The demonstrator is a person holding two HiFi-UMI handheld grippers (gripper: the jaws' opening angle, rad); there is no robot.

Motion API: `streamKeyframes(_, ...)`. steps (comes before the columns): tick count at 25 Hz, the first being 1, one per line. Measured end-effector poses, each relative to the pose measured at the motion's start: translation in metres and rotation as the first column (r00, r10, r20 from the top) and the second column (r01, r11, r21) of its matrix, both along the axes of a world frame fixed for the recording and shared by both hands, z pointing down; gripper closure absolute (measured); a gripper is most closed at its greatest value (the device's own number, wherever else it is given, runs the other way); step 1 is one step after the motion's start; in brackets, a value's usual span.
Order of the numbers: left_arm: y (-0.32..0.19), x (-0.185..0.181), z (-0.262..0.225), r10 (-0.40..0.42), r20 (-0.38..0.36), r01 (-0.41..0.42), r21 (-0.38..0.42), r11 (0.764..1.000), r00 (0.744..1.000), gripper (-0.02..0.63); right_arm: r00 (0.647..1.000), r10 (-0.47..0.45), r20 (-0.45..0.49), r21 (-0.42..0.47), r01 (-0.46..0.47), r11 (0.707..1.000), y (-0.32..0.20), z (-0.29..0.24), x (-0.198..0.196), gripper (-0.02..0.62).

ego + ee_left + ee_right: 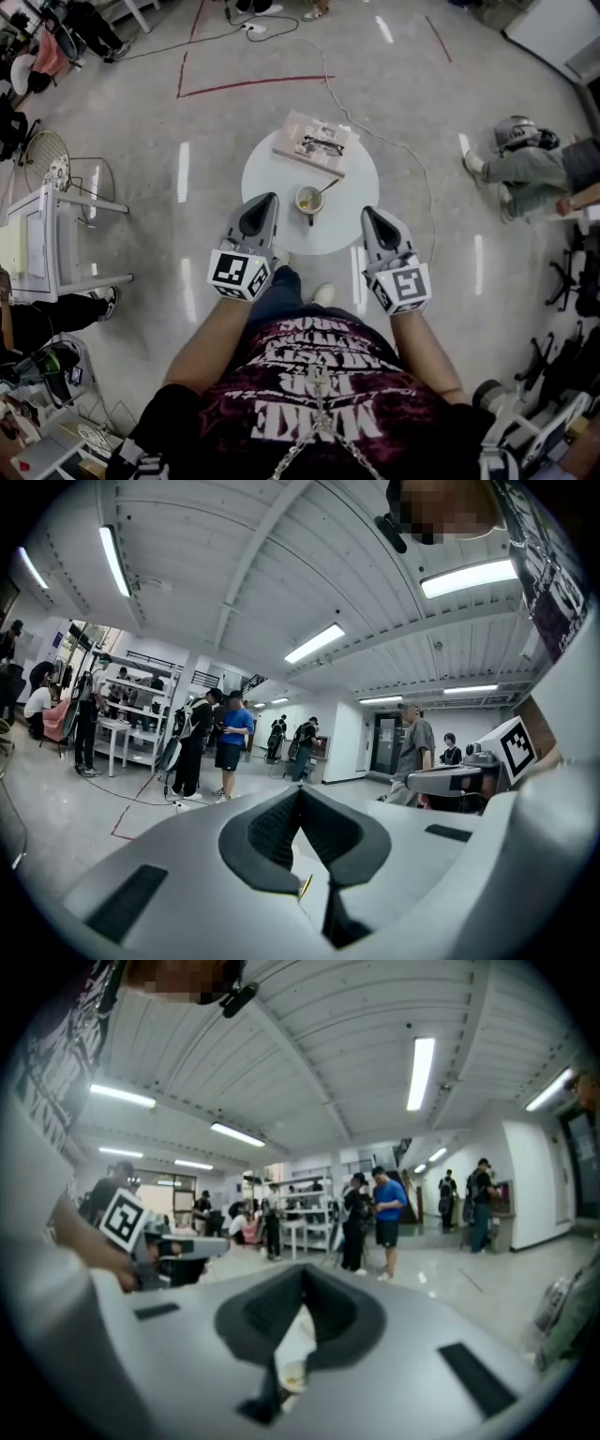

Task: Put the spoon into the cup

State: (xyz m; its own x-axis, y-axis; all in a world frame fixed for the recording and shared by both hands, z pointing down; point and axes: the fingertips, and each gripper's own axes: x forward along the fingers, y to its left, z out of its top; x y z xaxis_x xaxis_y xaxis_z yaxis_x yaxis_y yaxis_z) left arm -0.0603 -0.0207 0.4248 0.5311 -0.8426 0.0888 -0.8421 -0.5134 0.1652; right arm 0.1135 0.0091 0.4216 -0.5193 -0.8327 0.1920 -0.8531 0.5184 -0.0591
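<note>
Wide grey polished floor (pixel 187 112) all round, and in the middle of it a round white table (pixel 267 178) right in front of the person, whose dark patterned shirt (pixel 319 403) fills the bottom of the head view. On the table's far side lies a flat tan thing (pixel 312 142), book or box, can't tell which. Both tools are up at the near edge of the table. The left gripper (pixel 271 197) is on the left with its marker cube toward the camera, and the right gripper (pixel 367 212) is opposite it on the right. The two are well apart, with the cup between their tips. In the left gripper view the left gripper (pixel 300 791) has its jaws clenched tip to tip with nothing pinched between them. It's the same in the right gripper view, where the right gripper (pixel 302 1290) has its jaws pressed together and empty, with only a sliver of white tabletop showing below the tips. Now the cup (pixel 309 200): small and pale, it stands upright near the table's middle, just this side of the tan thing. And the spoon (pixel 328 187) is already sitting in it, bowl down inside and its thin handle leaning out over the rim toward the far right.
</note>
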Motion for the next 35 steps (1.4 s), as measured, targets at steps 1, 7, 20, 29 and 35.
streamKeyframes(1, -0.005, 0.001, 0.001, 0.006, 0.0, -0.006, -0.003, 1.0, 1.0, 0.577, 1.0, 0.003, 0.001, -0.007, -0.003, 1.0, -0.004, 0.001, -0.001, 0.566)
streamKeyframes(7, -0.024, 0.001, 0.016, 0.037, 0.007, -0.037, -0.033, 0.999, 0.999, 0.577, 1.0, 0.0, -0.006, -0.045, 0.0, 0.999, -0.021, 0.018, -0.012, 0.566)
streamKeyframes(20, -0.069, -0.001, 0.057, 0.095, 0.026, -0.091, -0.117, 0.989, 0.995, 0.577, 0.998, 0.047, -0.047, -0.227, -0.057, 0.972, -0.061, 0.07, -0.016, 0.566)
streamKeyframes(29, -0.097, 0.009, 0.067, 0.199, 0.01, -0.196, -0.129, 0.972, 0.98, 0.577, 0.992, 0.102, -0.074, -0.214, -0.116, 0.97, -0.082, 0.069, -0.021, 0.566)
streamKeyframes(35, -0.109, 0.009, 0.085, 0.254, 0.01, -0.25, -0.152, 0.956, 0.967, 0.577, 0.989, 0.147, -0.024, -0.216, -0.148, 0.965, -0.092, 0.073, -0.022, 0.565)
